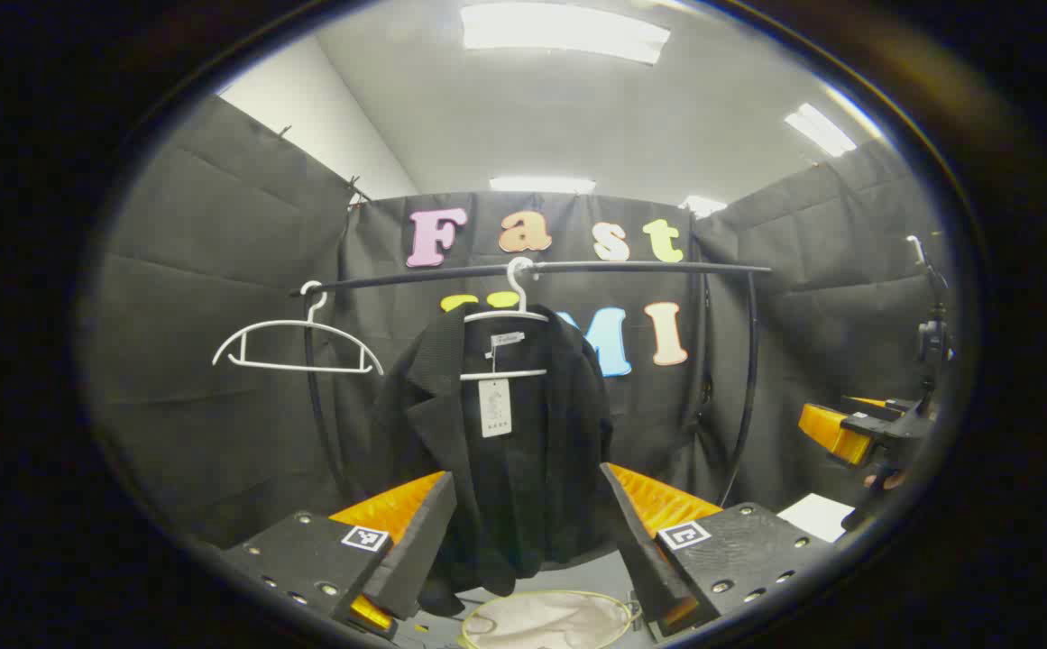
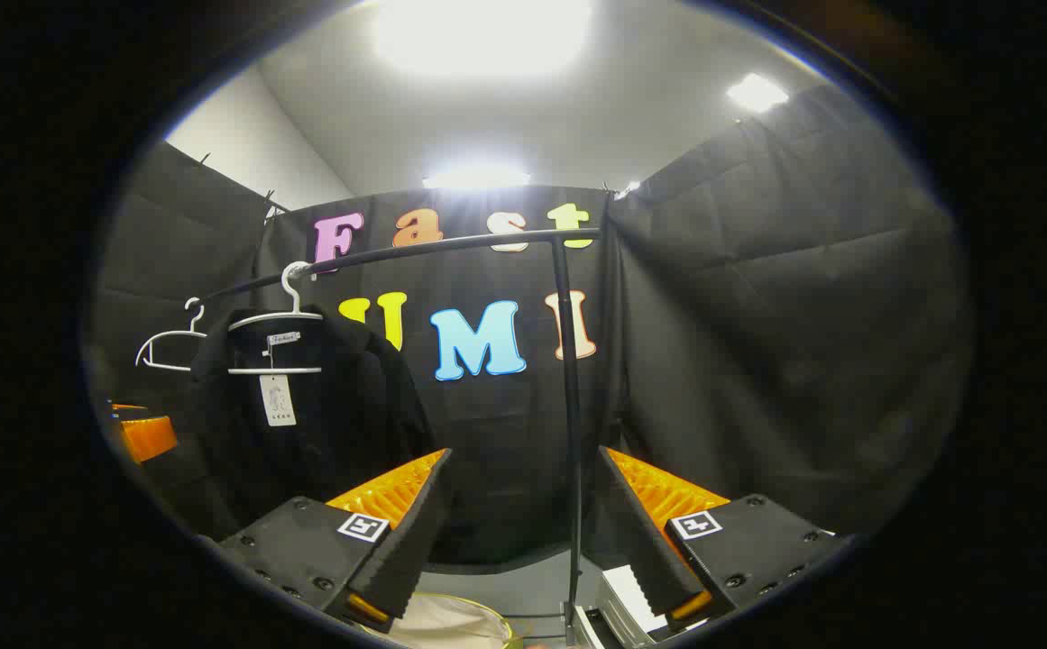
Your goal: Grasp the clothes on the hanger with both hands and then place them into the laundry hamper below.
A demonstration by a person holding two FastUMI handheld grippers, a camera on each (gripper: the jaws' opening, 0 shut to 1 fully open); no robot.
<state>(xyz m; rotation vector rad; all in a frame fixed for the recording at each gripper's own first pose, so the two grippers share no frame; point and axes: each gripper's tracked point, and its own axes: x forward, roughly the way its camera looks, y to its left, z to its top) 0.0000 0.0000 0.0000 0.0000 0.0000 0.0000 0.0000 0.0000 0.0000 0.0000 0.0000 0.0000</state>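
In the left gripper view, the left gripper (image 1: 523, 541) has its fingers (image 1: 419, 541) spread wide with nothing between them. Just beyond and below them lies the round rim of the laundry hamper (image 1: 546, 620), pale inside, on a grey floor (image 1: 595, 572). Behind the gap hangs the black jacket (image 1: 505, 451) on a white hanger (image 1: 507, 315), a paper tag (image 1: 494, 407) dangling at its collar; its hem falls to just above the hamper. The hanger hooks over a dark rail (image 1: 541, 269), and a second, bare hanger (image 1: 298, 347) hangs farther left on the same rail. At the far right edge the other gripper shows, small, held by a hand.

In the right gripper view, the right gripper (image 2: 523, 541) also stands wide open and holds nothing. The rail's upright post (image 2: 568, 406) rises between its fingers, with the jacket off to the left. Black cloth walls (image 2: 785, 315) close the booth on three sides under a white ceiling (image 2: 577, 117) with bright light panels.
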